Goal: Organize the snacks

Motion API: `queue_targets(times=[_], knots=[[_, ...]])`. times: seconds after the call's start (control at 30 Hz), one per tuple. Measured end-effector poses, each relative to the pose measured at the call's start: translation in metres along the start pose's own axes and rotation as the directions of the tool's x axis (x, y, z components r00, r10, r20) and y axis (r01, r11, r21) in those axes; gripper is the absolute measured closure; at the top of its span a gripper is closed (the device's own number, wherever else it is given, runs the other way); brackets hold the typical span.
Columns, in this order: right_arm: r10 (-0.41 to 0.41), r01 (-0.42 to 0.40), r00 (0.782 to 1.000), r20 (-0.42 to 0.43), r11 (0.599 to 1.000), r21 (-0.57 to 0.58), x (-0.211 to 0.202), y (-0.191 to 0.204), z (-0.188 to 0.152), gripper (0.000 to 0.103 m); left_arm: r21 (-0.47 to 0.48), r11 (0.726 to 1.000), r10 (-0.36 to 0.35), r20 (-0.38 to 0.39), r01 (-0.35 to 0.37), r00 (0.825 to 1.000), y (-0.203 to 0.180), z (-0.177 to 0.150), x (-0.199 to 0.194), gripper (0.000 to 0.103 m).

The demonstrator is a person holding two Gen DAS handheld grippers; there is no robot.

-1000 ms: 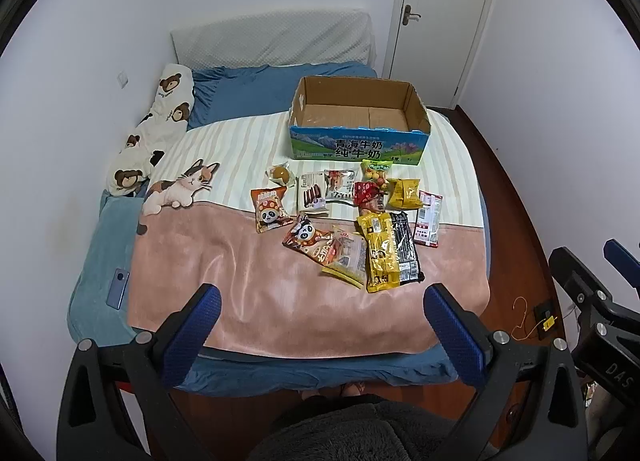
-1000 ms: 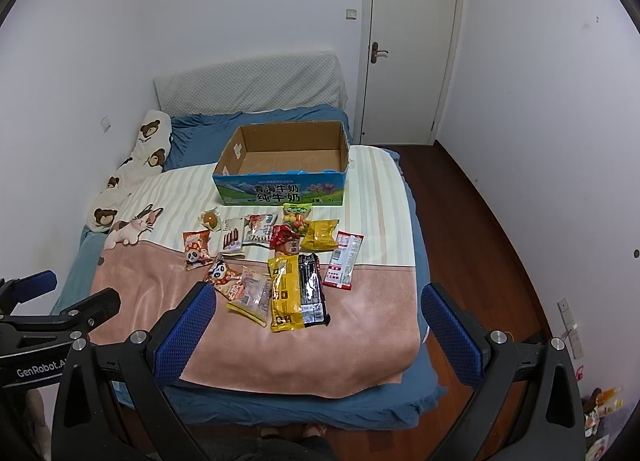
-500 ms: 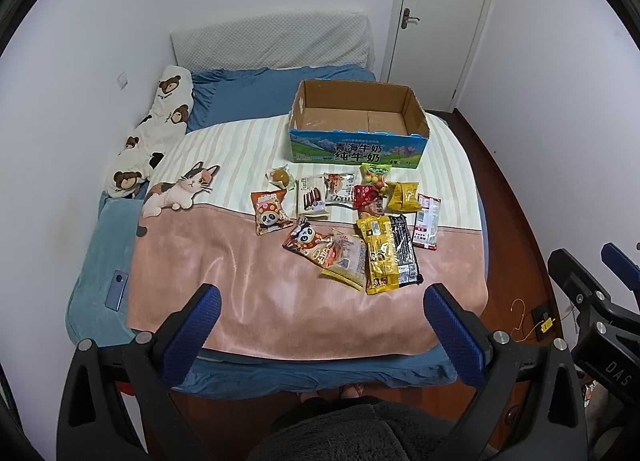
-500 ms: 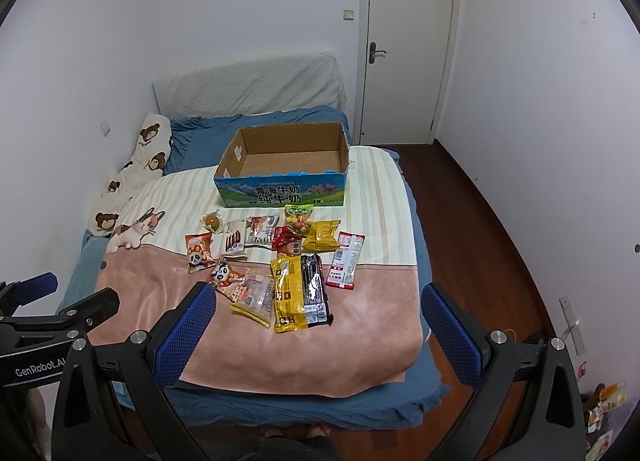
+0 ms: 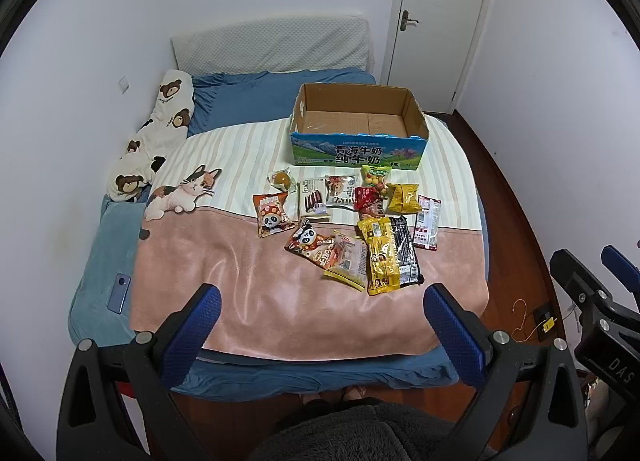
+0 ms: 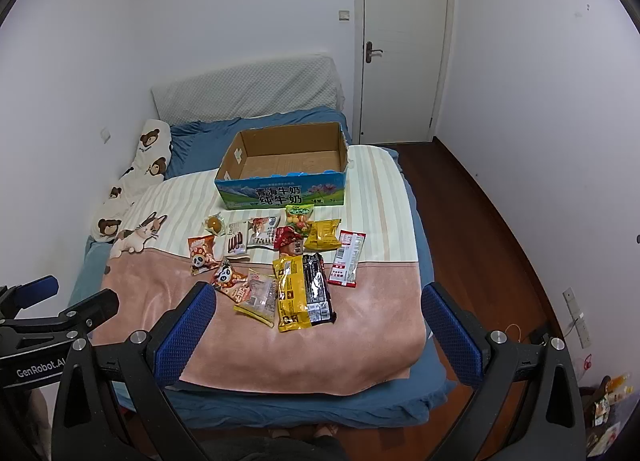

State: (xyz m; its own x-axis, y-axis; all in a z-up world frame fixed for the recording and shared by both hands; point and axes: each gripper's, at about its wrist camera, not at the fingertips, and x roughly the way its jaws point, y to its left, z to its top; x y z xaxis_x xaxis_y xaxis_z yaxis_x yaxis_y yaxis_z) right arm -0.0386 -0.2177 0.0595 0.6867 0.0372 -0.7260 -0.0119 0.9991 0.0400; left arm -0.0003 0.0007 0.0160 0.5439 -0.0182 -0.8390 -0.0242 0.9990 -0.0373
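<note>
Spread across the bed's pink blanket [image 5: 248, 301], the snacks [image 5: 352, 229] lie loose at about 1 o'clock from my left fingers [image 5: 320, 325], with the empty cardboard box [image 6: 284, 165] just beyond them at 12. Both my left and right fingers [image 6: 320, 325] are released wide, holding nothing, well short of the pile. Overlapping slick packets like the yellow packet [image 6: 292, 293] could slip or drag neighbours off the soft blanket when I pinch.
</note>
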Motion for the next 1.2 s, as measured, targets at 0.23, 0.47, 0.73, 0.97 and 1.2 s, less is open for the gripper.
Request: queue_targets(times=[0.23,0.47,0.73,0.97,1.2], knots=[[0.0,0.0,1.0,-0.001,1.0,0.006,-0.001,0.0,-0.001,0.0,-0.001,1.0,0.001,0.001,-0.001,1.0,0.0,0.0,0.0,0.0],[0.002,-0.002,1.0,-0.004,1.0,0.014,-0.003,0.0,-0.006,0.0,-0.002,1.0,-0.001,0.003,0.001,1.0,0.0,0.0,0.0,0.0],[0.004,-0.004,1.0,-0.004,1.0,0.015,-0.002,0.0,-0.006,0.0,-0.002,1.0,0.0,0.006,0.0,1.0,0.0,0.0,-0.001,0.0],[0.007,-0.007,1.0,-0.008,1.0,0.017,-0.001,0.0,-0.009,0.0,-0.003,1.0,0.001,0.009,-0.001,1.0,0.001,0.0,-0.002,0.0],[0.007,-0.007,1.0,-0.007,1.0,0.017,-0.002,0.001,-0.009,0.0,-0.003,1.0,0.0,0.012,0.0,1.0,0.003,0.0,-0.003,0.0]])
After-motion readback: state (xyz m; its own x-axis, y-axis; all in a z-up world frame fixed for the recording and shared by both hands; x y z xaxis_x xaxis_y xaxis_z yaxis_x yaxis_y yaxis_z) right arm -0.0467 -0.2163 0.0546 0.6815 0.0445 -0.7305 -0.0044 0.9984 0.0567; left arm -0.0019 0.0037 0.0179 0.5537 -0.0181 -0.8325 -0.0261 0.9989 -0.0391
